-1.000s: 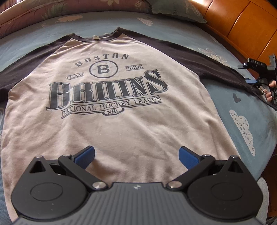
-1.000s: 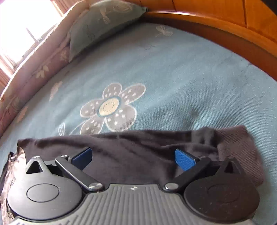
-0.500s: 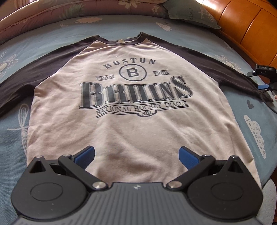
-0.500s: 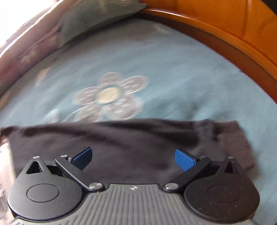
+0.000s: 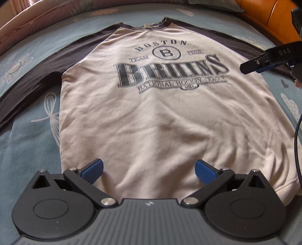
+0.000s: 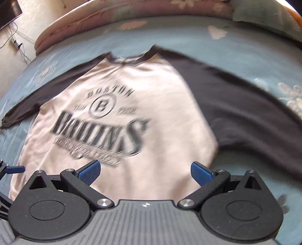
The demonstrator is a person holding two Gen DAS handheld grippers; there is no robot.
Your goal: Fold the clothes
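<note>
Hovering over the hem of the sweatshirt (image 5: 151, 120), the left claw (image 5: 149, 170) stands released, its blue pads spread wide with nothing between them. The right claw (image 6: 144, 172) is likewise spread and empty, above the shirt's lower right side. The sweatshirt lies flat, print up, on the blue flowered bed (image 5: 28, 143), dark sleeves (image 6: 245, 111) stretched outward. Pillows (image 6: 132, 13) lie beyond the collar.

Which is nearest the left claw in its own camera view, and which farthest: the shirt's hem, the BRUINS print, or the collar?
From the left claw:
1. Hem, directly beneath it.
2. BRUINS print, mid-chest, farther up.
3. Collar, at the far end.
</note>
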